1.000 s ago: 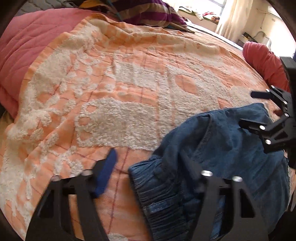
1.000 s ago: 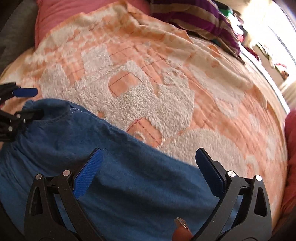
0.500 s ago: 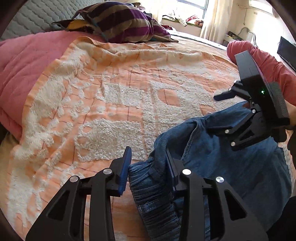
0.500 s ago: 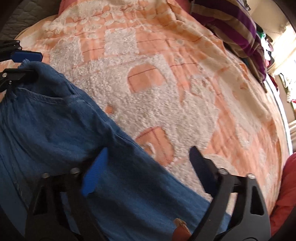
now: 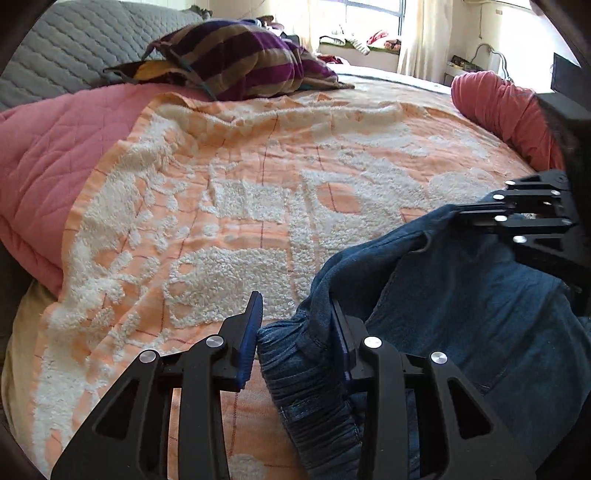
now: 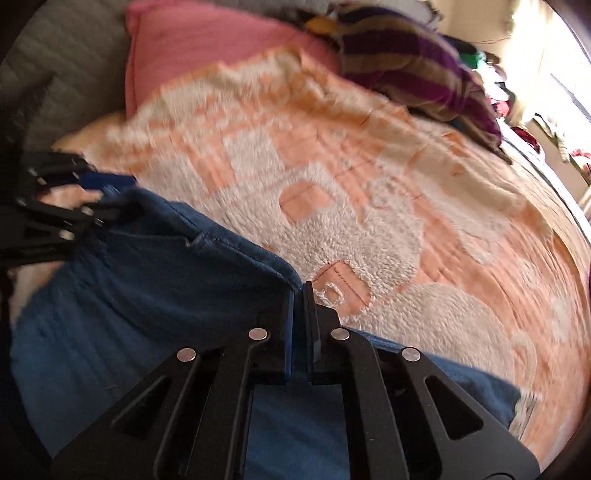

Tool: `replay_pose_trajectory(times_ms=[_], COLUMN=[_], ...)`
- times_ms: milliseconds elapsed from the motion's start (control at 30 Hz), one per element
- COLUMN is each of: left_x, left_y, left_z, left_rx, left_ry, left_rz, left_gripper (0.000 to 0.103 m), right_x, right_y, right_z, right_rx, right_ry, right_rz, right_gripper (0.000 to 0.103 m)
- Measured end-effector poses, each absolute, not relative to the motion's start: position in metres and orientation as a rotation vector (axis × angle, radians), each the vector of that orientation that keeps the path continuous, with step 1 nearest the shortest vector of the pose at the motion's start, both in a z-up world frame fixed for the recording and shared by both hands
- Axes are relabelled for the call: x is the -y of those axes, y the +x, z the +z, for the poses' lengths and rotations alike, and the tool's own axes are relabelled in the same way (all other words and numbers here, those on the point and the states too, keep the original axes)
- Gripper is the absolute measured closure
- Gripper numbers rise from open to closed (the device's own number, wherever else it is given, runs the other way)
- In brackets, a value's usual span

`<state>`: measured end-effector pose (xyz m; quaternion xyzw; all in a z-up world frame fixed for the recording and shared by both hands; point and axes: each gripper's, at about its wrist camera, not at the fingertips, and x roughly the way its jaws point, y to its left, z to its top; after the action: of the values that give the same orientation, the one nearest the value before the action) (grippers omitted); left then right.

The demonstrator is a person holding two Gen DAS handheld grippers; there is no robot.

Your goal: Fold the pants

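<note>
With the blue pants (image 5: 461, 314) bunched on the orange bedspread (image 5: 240, 206), the left gripper (image 5: 295, 332) pinches the ribbed waistband and the right gripper (image 6: 299, 317) is clamped on the fabric edge, so the 2 grips likely need lifting together to make the fold.

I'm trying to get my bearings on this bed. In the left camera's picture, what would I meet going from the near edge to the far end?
Left claw gripping the blue pants → orange and white blanket → striped purple bundle → bright window.
</note>
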<state>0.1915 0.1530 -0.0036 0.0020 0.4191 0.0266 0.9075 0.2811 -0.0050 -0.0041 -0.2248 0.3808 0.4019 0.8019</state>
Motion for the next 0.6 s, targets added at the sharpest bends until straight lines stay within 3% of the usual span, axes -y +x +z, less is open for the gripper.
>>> replay_pose_trajectory(times_ms=[333, 600], left_x=[-0.127, -0.104], left_y=[0.142, 0.093], left_z=[0.029, 0.03], left_rx=[-0.763, -0.749], left_ry=[0.045, 0.093], left_rz=[0.016, 0.048], left_gripper=[0.07, 0.07], right_x=[0.06, 0.085], right_y=[0.202, 0.141], right_z=[0.042, 0.036], right_rx=[-0.724, -0.714], right_ry=[-0.307, -0.259], right_rz=[0.88, 0.91], right_gripper=[0.102, 0.102])
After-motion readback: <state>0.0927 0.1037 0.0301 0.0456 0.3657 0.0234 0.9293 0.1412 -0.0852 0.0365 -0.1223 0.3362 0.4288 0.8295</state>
